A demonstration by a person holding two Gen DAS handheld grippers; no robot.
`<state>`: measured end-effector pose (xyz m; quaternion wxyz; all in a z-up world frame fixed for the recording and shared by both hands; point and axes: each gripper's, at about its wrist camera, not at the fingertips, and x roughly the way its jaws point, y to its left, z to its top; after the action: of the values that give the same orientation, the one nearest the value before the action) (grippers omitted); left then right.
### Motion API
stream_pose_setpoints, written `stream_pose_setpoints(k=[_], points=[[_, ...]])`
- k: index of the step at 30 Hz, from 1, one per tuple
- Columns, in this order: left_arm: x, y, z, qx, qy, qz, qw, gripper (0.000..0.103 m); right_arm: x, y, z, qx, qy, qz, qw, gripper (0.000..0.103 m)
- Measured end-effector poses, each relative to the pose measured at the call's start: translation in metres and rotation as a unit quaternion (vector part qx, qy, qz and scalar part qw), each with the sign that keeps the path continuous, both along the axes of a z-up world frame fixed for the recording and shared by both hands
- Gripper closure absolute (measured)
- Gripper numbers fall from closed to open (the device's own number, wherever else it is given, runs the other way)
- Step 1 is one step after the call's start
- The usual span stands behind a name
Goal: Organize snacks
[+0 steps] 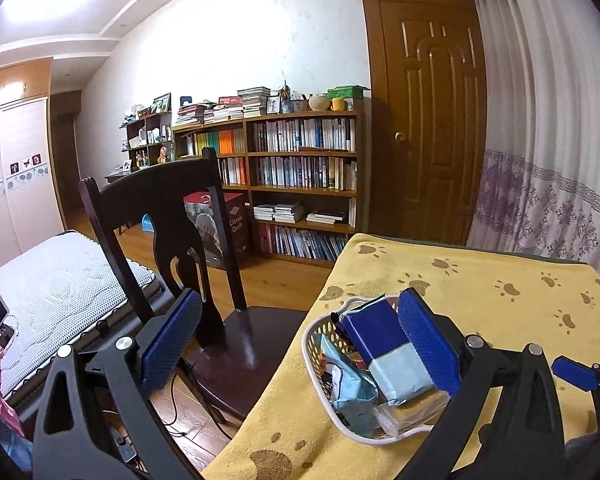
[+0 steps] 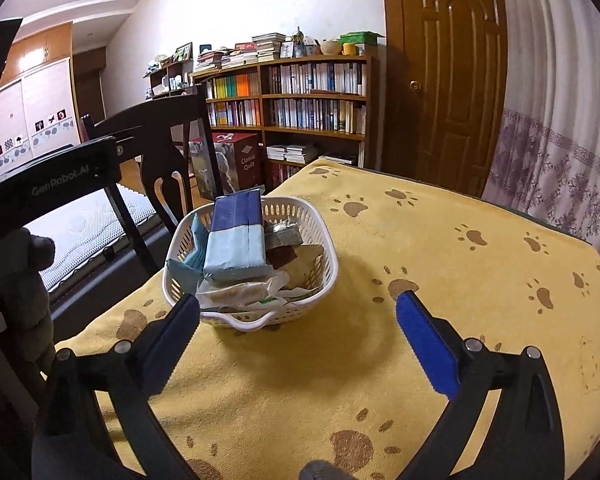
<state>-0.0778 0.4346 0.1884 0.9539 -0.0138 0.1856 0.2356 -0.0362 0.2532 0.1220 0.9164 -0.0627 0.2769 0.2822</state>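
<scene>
Now, snacks piled in the basket, both jaws spread.
White basket (image 2: 320,280) at the table's (image 2: 460,280) left edge holds a blue-and-pale packet (image 2: 236,236) atop other wrappers; left gripper (image 1: 300,340) and right gripper (image 2: 300,312) hold nothing.

A white basket (image 2: 252,280) sits on a surface covered by a yellow cloth (image 2: 440,280) printed with brown paw marks. Snack packets fill the basket; a long blue and pale blue packet (image 2: 236,236) lies on top. In the foreground, the right tongs (image 2: 298,312) hang wide open just above the cloth, the left finger at the basket's near rim. A dark chair (image 2: 160,152) stands beyond the basket, with a bookshelf (image 2: 300,92) and wooden door (image 2: 448,72) behind.
</scene>
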Motion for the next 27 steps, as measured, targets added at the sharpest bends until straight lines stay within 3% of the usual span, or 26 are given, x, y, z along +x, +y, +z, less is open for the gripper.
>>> stream_pose_setpoints(k=[8, 21, 27], points=[[-0.008, -0.01, -0.002, 0.025, 0.011, 0.004, 0.9996, 0.003, 0.0, -0.007, 0.002, 0.012, 0.008, -0.016, 1.0, 0.005], [-0.027, -0.017, -0.027, 0.086, 0.047, 0.002, 0.9951, 0.003, -0.003, -0.006, -0.003, -0.018, -0.006, -0.042, 0.999, 0.005], [-0.037, 0.0, -0.045, 0.072, 0.062, 0.019, 0.9953, 0.003, -0.007, 0.004, -0.008, -0.038, -0.018, -0.044, 0.998, 0.005]])
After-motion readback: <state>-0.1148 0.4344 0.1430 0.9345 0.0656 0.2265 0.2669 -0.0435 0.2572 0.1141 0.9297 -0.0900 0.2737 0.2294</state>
